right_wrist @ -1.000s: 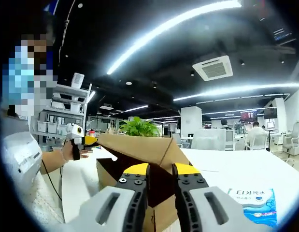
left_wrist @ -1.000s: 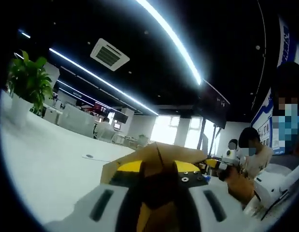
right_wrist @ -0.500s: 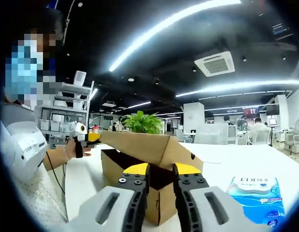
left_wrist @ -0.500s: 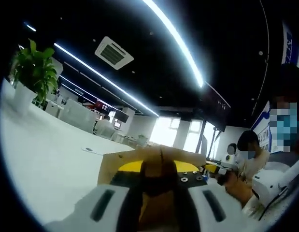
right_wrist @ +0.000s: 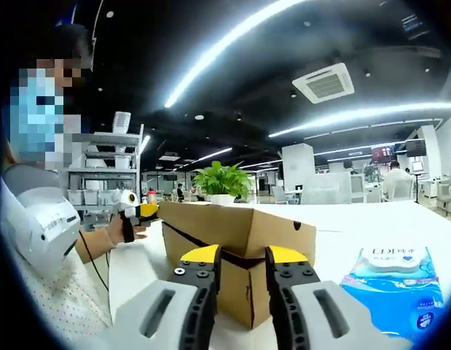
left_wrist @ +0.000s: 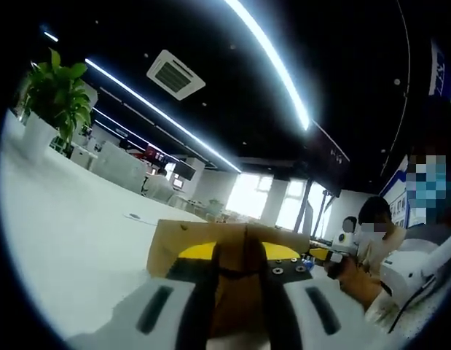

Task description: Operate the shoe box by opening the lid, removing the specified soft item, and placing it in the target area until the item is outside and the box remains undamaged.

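Observation:
A brown cardboard shoe box (right_wrist: 240, 232) stands on the white table (right_wrist: 342, 226); its lid lies almost flat on top with a thin dark slit under it. My left gripper (left_wrist: 238, 255) is shut on the lid's brown flap (left_wrist: 210, 235), which fills the gap between its yellow-tipped jaws. In the right gripper view the left gripper (right_wrist: 134, 208) sits at the box's far left end, held by a hand. My right gripper (right_wrist: 243, 257) hovers just before the box's near corner, jaws slightly apart with nothing between them. A blue soft tissue pack (right_wrist: 389, 281) lies on the table right of the box.
A potted green plant (right_wrist: 221, 182) stands behind the box, and it appears again as a plant (left_wrist: 57, 91) at the table's far left. A shelf rack (right_wrist: 101, 171) stands at the left. A person in a white sleeve (right_wrist: 43, 226) is close by. Desks and seated people fill the background.
The lid has come down from raised, with the dark inside showing, to nearly flat on the box. My right gripper's jaws have spread a little wider. The left gripper stays clamped on the flap.

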A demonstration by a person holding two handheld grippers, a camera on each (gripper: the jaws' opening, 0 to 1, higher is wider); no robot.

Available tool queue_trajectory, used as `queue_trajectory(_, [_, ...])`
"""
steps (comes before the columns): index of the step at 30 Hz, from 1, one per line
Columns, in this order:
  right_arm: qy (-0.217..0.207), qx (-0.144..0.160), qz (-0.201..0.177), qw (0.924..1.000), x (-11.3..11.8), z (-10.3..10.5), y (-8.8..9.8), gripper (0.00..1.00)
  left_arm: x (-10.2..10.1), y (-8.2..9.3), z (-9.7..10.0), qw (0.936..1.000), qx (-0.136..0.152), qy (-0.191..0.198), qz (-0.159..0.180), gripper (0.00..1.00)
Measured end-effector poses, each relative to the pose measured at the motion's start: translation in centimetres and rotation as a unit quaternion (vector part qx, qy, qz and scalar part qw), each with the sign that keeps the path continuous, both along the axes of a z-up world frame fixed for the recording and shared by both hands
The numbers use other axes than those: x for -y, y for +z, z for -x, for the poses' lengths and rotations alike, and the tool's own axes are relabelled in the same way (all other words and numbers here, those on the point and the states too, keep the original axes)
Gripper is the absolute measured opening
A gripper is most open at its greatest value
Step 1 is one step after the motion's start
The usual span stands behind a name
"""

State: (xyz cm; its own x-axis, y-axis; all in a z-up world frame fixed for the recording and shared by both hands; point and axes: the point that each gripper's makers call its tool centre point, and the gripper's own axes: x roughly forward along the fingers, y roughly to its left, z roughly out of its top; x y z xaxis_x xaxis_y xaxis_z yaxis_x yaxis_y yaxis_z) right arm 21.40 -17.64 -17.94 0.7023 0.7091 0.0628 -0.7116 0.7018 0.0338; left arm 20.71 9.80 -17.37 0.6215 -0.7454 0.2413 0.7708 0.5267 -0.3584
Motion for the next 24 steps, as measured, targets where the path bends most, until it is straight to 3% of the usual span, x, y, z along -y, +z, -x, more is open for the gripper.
queue_trajectory(8, [0.003,-0.028,-0.034,0.999,0.0,0.1,-0.1,0.23,-0.2,-0.3,0.2,0.9999,0.001,0.002,-0.01,0.22])
queue_trajectory(24, [-0.007,-0.032,0.027,0.9991,-0.2,0.2,-2.0,0.22,0.2,-1.6,0.1,0.9981,0.004,0.014,-0.059,0.22])
